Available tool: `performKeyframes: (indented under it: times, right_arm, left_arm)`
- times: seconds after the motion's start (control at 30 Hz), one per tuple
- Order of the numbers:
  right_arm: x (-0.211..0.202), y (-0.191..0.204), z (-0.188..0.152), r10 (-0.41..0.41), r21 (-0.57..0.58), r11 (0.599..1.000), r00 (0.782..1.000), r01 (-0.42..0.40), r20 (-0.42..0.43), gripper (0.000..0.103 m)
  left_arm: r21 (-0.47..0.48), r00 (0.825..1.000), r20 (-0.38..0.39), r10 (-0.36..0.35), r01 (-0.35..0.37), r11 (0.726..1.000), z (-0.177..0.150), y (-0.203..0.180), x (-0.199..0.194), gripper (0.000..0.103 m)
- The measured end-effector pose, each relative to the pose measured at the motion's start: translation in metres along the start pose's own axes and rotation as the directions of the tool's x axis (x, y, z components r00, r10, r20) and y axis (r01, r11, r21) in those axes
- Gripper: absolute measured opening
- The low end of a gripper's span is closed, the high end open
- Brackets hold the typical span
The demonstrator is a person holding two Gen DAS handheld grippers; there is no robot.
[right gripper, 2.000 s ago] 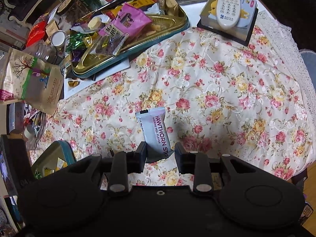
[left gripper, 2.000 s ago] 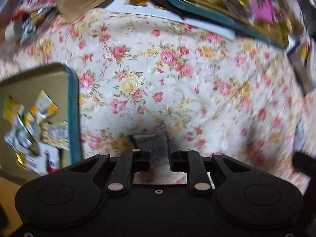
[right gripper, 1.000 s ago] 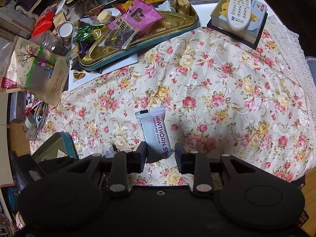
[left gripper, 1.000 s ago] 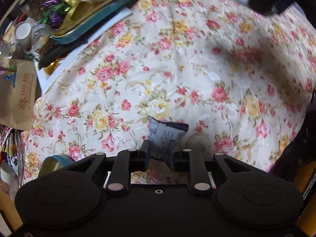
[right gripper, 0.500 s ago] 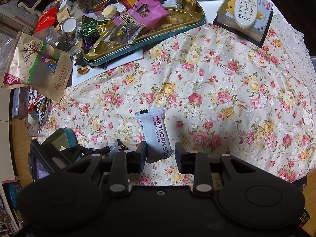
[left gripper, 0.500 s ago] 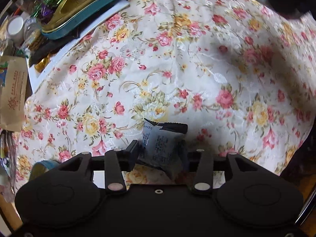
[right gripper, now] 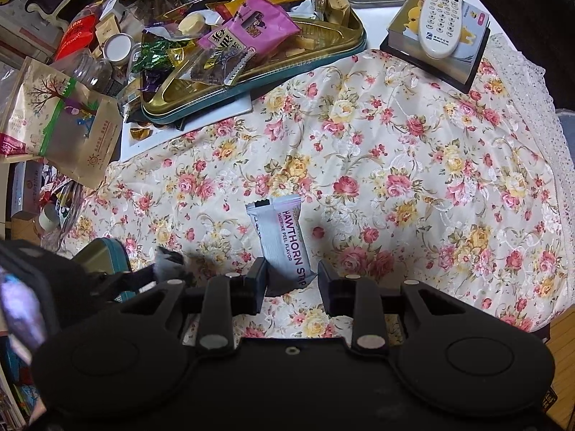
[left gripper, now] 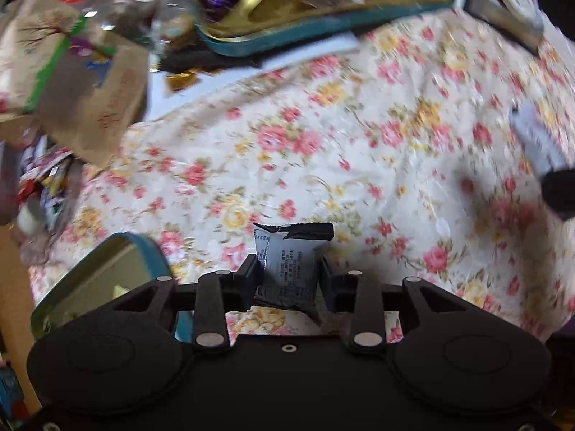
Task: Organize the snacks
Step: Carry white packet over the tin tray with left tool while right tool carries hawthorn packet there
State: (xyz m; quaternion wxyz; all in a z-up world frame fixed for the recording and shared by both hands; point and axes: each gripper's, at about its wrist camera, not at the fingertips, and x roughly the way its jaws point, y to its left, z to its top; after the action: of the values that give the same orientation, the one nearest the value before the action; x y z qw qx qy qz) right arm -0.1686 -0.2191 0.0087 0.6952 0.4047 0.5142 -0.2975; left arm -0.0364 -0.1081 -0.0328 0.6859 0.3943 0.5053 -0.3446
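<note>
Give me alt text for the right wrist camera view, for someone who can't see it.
The right gripper holds a grey hawthorn strip packet above a floral tablecloth. A gold tin tray piled with snacks sits at the far edge, a remote control rests on a box, and the left gripper shows at lower left.

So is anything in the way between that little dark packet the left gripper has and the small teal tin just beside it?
Nothing visible. The left gripper holds the dark snack packet above the floral tablecloth, and the small teal tin sits open just to its left, with only bare cloth between them. The hawthorn strip is off to the other side.
</note>
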Motion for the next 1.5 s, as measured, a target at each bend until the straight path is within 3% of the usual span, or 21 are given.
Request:
performKeyframes:
  times: [0.2,0.3,0.43,0.57,0.73,0.87,0.97,1.03,1.23,1.5]
  right_arm:
    - [0.000,0.009,-0.004,-0.005,-0.027,1.000,1.000,0.006,0.018,0.032]
    - [0.001,0.018,-0.007,-0.010,-0.047,0.999,1.000,0.011,0.021,0.032]
    - [0.006,0.032,-0.013,-0.022,-0.083,0.996,1.000,0.023,0.017,0.032]
    - [0.014,0.051,-0.019,-0.025,-0.116,0.993,1.000,0.026,0.008,0.032]
    - [0.026,0.089,-0.029,-0.025,-0.186,0.982,1.000,0.024,-0.001,0.032]
    - [0.035,0.121,-0.041,-0.014,-0.256,0.967,1.000,0.012,-0.007,0.032]
    - [0.039,0.147,-0.050,0.020,-0.299,0.954,1.000,-0.022,-0.008,0.032]
    - [0.039,0.165,-0.057,0.052,-0.330,0.942,0.999,-0.051,-0.004,0.032]
    - [0.040,0.209,-0.077,0.127,-0.435,0.894,0.992,-0.108,0.013,0.032]
    - [0.037,0.237,-0.091,0.225,-0.475,0.857,0.974,-0.202,-0.009,0.032]
  left_arm:
    - [-0.231,0.999,0.035,0.039,-0.029,0.972,-0.006,0.038,-0.037,0.045]
    - [-0.326,0.997,0.037,0.067,-0.052,0.944,-0.020,0.056,-0.049,0.045]
    - [-0.459,0.995,0.046,0.086,-0.055,0.887,-0.043,0.088,-0.062,0.045]
    - [-0.574,0.991,0.038,0.126,-0.081,0.815,-0.065,0.122,-0.069,0.045]
    - [-0.705,0.982,0.002,0.190,-0.133,0.697,-0.088,0.169,-0.067,0.045]
    - [-0.798,0.983,-0.064,0.174,-0.155,0.582,-0.110,0.209,-0.057,0.045]
    - [-0.844,0.986,-0.080,0.147,-0.145,0.517,-0.123,0.229,-0.054,0.044]
    - [-0.856,0.988,-0.078,0.133,-0.135,0.499,-0.129,0.237,-0.053,0.044]
    - [-0.851,0.986,-0.101,0.136,-0.157,0.502,-0.137,0.250,-0.049,0.045]
    - [-0.869,0.984,-0.109,0.139,-0.162,0.468,-0.153,0.268,-0.048,0.046]
